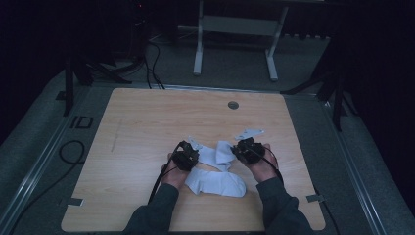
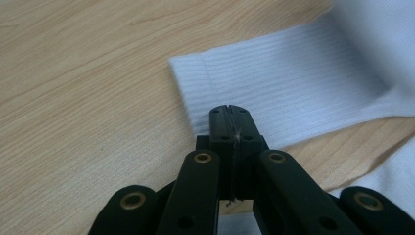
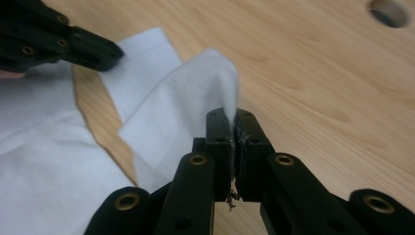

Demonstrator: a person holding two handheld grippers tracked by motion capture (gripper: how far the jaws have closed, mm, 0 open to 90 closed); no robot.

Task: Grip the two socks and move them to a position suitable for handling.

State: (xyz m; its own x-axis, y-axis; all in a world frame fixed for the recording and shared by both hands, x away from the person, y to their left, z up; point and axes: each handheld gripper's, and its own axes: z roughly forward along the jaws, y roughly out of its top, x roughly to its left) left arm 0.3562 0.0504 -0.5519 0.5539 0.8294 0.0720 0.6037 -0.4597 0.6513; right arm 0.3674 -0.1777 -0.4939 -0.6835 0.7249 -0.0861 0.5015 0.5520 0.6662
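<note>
Two white socks lie on the wooden table [image 1: 147,122]. The nearer sock [image 1: 218,183] lies flat between the hands. My left gripper [image 1: 192,151] [image 2: 229,115] is shut, its tip resting over the ribbed cuff [image 2: 293,93] of the farther sock [image 1: 210,154]; no fabric shows between its jaws. My right gripper [image 1: 236,149] [image 3: 234,120] is shut on the other end of that sock [image 3: 195,83], pinching it into a raised peak above the table. In the right gripper view the left gripper [image 3: 115,51] sits on the cuff at the upper left.
A round cable hole [image 1: 233,105] [image 3: 389,12] lies in the tabletop beyond the grippers. Bare wood stretches to the left and far side. The nearer sock [image 3: 44,181] spreads under my right hand's left. A white table frame [image 1: 235,29] and floor cables [image 1: 73,152] stand off the table.
</note>
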